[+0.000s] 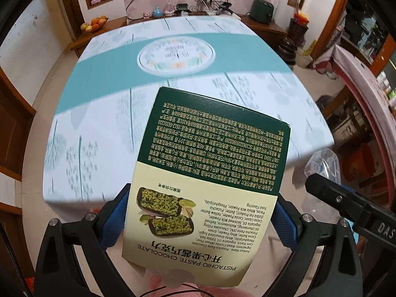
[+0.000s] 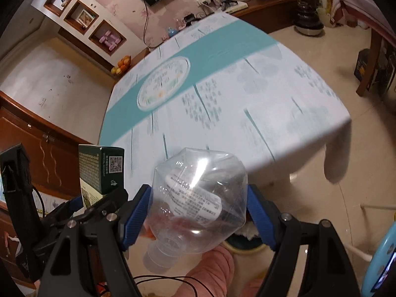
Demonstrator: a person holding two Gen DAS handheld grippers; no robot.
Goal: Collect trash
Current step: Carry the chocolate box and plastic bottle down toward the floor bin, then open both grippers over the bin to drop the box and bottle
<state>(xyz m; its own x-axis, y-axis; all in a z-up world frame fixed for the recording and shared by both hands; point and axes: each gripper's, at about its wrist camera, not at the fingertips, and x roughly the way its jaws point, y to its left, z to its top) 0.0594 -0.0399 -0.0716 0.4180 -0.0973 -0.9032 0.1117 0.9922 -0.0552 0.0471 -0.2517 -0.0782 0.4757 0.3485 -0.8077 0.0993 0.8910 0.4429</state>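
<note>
A green and cream pistachio chocolate box (image 1: 210, 173) is clamped between the blue pads of my left gripper (image 1: 201, 212), held up over the near edge of the table (image 1: 104, 133). In the right wrist view the same box (image 2: 102, 170) shows at the left, end-on. My right gripper (image 2: 195, 208) is shut on a clear plastic bottle (image 2: 198, 198) with a white label, its neck pointing down toward me. That bottle (image 1: 321, 165) also appears at the right of the left wrist view, behind the right gripper's black finger.
The table (image 2: 247, 94) wears a white and teal cloth with a round printed emblem (image 1: 175, 55). A fruit bowl (image 1: 95, 24) sits on a wooden cabinet behind. A pot (image 2: 308, 22) stands on the tiled floor. Pink sleeves show below both grippers.
</note>
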